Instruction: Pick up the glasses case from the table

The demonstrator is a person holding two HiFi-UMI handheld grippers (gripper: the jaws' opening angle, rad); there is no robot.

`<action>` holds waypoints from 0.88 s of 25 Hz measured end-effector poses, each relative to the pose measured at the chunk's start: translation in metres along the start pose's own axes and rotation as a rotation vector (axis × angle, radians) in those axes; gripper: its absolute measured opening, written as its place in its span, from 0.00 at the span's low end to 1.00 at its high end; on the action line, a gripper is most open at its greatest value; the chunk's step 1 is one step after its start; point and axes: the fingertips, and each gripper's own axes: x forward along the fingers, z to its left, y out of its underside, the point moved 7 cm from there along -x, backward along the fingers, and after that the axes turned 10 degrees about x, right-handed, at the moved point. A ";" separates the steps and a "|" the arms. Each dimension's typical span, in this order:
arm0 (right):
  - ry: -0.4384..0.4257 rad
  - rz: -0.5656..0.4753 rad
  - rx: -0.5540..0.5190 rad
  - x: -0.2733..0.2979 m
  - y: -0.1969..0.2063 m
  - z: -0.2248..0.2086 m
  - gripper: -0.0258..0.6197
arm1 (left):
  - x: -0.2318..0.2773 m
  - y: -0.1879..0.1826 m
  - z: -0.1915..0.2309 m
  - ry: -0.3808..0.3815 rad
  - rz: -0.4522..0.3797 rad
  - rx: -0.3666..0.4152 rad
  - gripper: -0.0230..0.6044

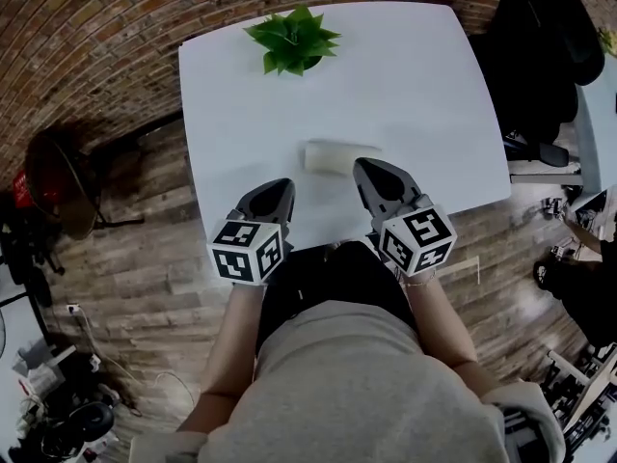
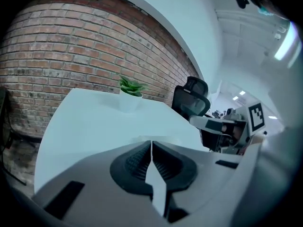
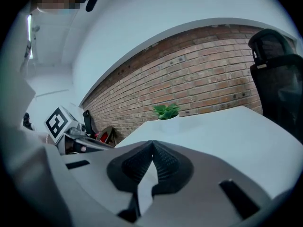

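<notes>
A pale, whitish glasses case (image 1: 340, 155) lies on the white table (image 1: 415, 95), near its front edge. My left gripper (image 1: 285, 187) hovers over the table's front edge, to the case's near left, shut and empty. My right gripper (image 1: 362, 168) is just right of the case's near end, also shut with nothing between its pads. In the left gripper view the jaws (image 2: 151, 143) meet tip to tip, and only a pale sliver of the case (image 2: 163, 138) peeks over them. The right gripper view shows its jaws (image 3: 152, 143) closed too; the case is hidden there.
A small green plant in a white pot (image 1: 292, 40) stands at the table's far side. A black office chair (image 1: 540, 46) stands to the right of the table. A brick wall (image 1: 87, 56) runs behind. Clutter lies on the wooden floor at left and right.
</notes>
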 end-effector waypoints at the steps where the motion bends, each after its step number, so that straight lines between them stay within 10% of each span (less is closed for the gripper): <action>1: 0.005 0.014 -0.016 0.003 0.001 0.001 0.04 | 0.001 0.001 0.004 0.003 0.003 -0.006 0.06; 22: -0.109 0.398 -0.409 0.085 0.027 -0.007 0.35 | 0.049 0.015 0.035 0.100 0.061 -0.055 0.06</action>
